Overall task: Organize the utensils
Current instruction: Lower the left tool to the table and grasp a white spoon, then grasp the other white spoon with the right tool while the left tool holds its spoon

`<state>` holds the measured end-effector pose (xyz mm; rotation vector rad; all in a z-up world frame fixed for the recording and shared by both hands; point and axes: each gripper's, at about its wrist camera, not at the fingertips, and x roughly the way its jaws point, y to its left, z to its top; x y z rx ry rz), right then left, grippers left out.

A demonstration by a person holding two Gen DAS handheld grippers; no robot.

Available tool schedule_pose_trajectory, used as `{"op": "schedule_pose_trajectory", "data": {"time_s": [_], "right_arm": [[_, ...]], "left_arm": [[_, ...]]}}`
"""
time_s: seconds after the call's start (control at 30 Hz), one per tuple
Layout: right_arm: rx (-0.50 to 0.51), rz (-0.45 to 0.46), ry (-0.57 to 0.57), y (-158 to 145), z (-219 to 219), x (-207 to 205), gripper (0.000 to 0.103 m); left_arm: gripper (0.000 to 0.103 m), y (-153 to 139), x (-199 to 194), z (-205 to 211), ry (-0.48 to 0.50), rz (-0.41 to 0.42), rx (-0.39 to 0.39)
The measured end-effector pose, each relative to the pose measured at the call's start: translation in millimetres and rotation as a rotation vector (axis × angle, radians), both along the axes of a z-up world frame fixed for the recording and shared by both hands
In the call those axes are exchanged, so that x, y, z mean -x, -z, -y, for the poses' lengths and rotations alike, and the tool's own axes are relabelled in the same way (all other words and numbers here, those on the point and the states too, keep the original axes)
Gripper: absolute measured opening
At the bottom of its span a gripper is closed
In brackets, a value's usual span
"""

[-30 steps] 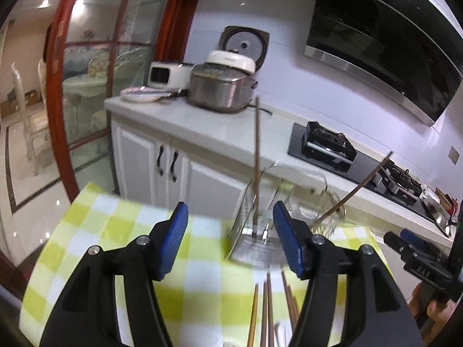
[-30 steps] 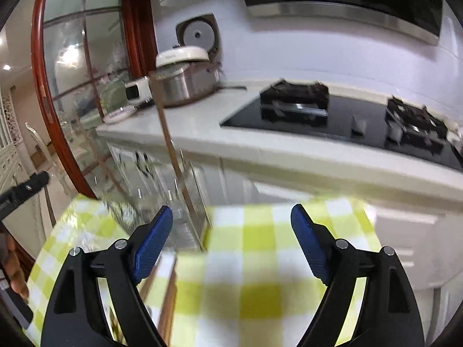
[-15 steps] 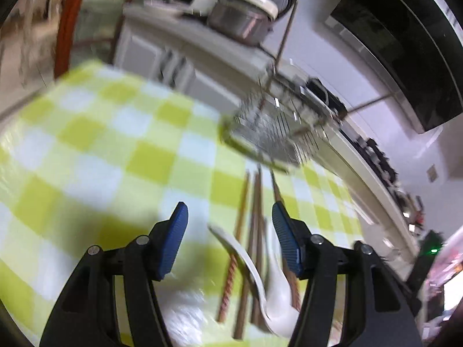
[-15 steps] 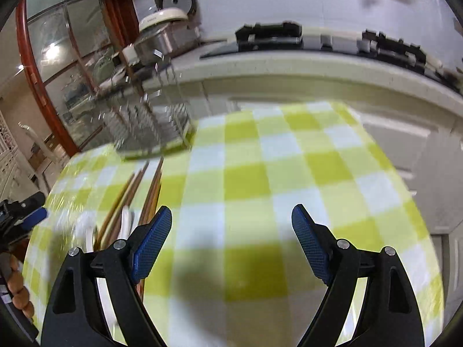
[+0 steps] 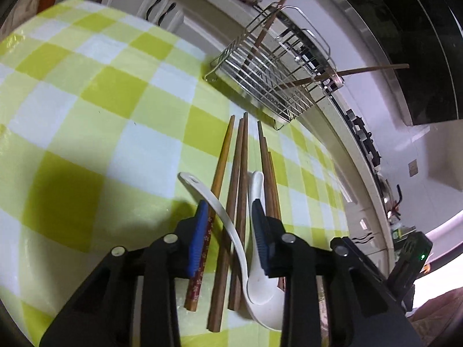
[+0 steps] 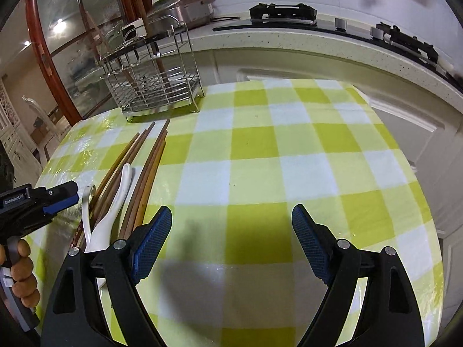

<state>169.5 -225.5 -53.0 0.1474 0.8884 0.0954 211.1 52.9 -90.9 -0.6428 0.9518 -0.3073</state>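
Several wooden chopsticks [image 5: 240,173] and two white spoons [image 5: 231,228] lie in a row on the green checked tablecloth. My left gripper [image 5: 230,219] is open, low over their near ends, its pads astride the chopsticks and one spoon. A wire utensil rack [image 5: 269,78] stands beyond them with two chopsticks in it. In the right wrist view the chopsticks [image 6: 144,173], a spoon [image 6: 115,199] and the rack [image 6: 156,84] sit to the left. My right gripper [image 6: 231,225] is wide open and empty over bare cloth. The left gripper [image 6: 55,199] shows at the left edge.
The table [image 6: 289,150] ends near white kitchen cabinets [image 6: 318,66]. A counter behind holds a rice cooker [image 6: 179,3] and a gas hob [image 6: 283,11]. A glass door with a red frame [image 6: 40,46] is at the left.
Both grippers have tilted down from the kitchen towards the table. The left one has come down over the chopsticks and spoons. The right one now hangs over the cloth.
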Motion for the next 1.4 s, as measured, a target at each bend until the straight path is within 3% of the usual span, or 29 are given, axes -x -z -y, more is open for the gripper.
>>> {"op": "schedule_pose_trajectory", "data": {"time_s": [0.33, 0.4, 0.5, 1.0, 1.4], "right_arm": [[0.003, -0.012, -0.015, 0, -2, -1, 0.080], [0.006, -0.013, -0.026, -1, -6, -1, 0.080], [0.014, -0.015, -0.046, -3, -15, -2, 0.080], [0.047, -0.039, -0.172, -10, -98, -16, 0.079], [-0.017, -0.143, -0.205, 9, -133, -31, 0.049]], "left_arm": [[0.021, 16, -17, -2, -0.005, -0.055, 0.055], [0.013, 19, -19, -1, -0.001, -0.061, 0.053], [0.012, 20, -19, 0, 0.010, -0.055, 0.053], [0.008, -28, 20, -38, -0.015, 0.043, -0.030], [0.006, -38, 46, -96, -0.100, 0.058, -0.058]]}}
